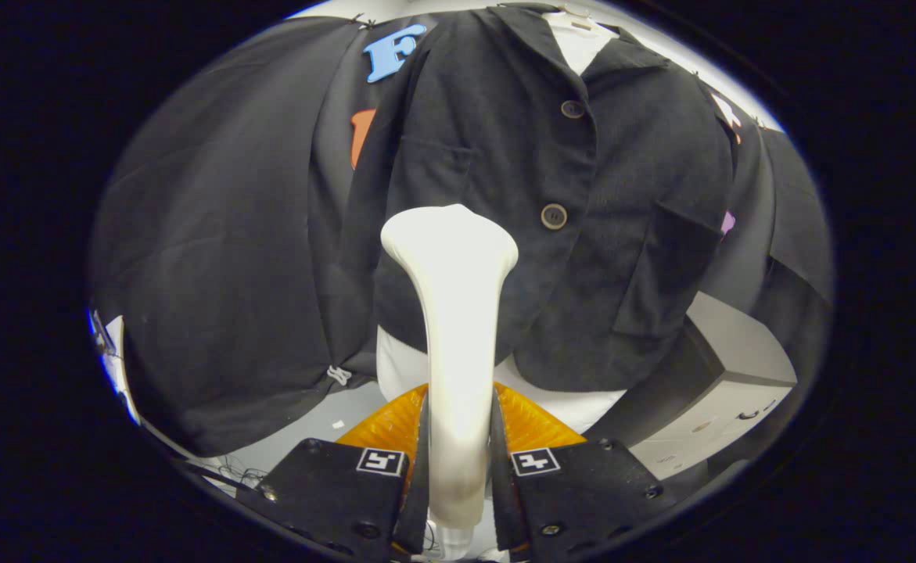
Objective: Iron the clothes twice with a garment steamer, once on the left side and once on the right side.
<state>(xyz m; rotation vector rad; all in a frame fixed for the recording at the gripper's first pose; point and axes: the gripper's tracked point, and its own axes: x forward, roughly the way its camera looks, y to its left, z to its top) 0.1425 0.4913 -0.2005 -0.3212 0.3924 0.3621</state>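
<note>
Fingers (458, 461): clenched on the white garment steamer (451, 313) handle, one each side.
Steamer head: upright, just before the dark buttoned jacket (583, 203).

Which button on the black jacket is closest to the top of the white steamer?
The lower button, just beside the head of the steamer that the gripper is shut on. The upper button sits higher on the jacket, nearer the collar.

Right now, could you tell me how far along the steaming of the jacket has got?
Done: the gripper is shut on the white garment steamer, both fingers pressing its handle. In hand: the steamer head stands upright in front of the dark jacket on its mannequin, just beside the lower button; contact is unclear. Left: I cannot tell whether either side pass is finished.
</note>
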